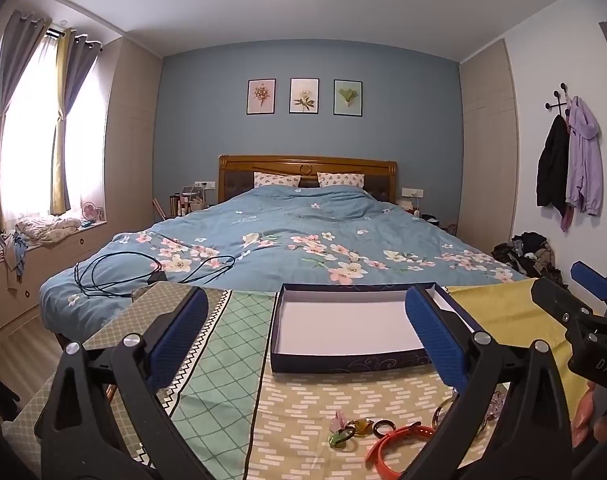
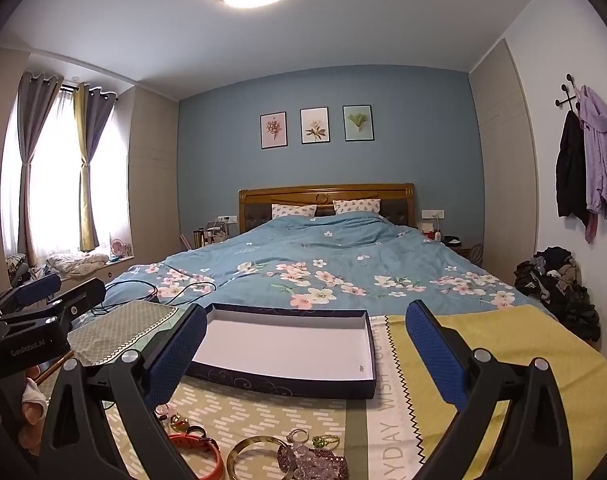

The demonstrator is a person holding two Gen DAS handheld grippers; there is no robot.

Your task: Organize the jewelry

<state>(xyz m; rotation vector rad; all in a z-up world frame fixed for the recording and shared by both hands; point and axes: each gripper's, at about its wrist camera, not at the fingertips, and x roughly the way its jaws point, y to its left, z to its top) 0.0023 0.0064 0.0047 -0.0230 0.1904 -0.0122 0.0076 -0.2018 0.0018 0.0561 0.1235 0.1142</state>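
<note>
At the far left a window with grey and yellow curtains (image 1: pixel 31 120) lights the bedroom, and a black cable (image 1: pixel 115 272) lies coiled on the near left corner of the blue floral duvet (image 1: pixel 303 236). In front of the bed stands a surface under a patterned cloth (image 1: pixel 223 340). The left gripper (image 1: pixel 306 332) hangs over it with its blue-padded jaws spread wide and nothing between them. Past its fingers sits the shallow dark-blue box (image 1: pixel 343 362) with a white inside, holding nothing that can be seen. The jewelry lies on the cloth in front of the box, near the cameras: small rings (image 1: pixel 353 432) and an orange band (image 1: pixel 399 440) in the left wrist view, and further right, in the right wrist view, a pale bangle (image 2: pixel 251 456), a green-stoned ring (image 2: pixel 325 440) and a dark red beaded bracelet (image 2: pixel 315 464). The right gripper (image 2: pixel 306 348) also stands wide apart and holds nothing, its left finger in front of the box's left end and its right finger over the yellow part of the cloth. On the right wall hang a black and a lilac jacket (image 2: pixel 595 152), above a heap of clothes (image 2: pixel 555 280) on the floor.
</note>
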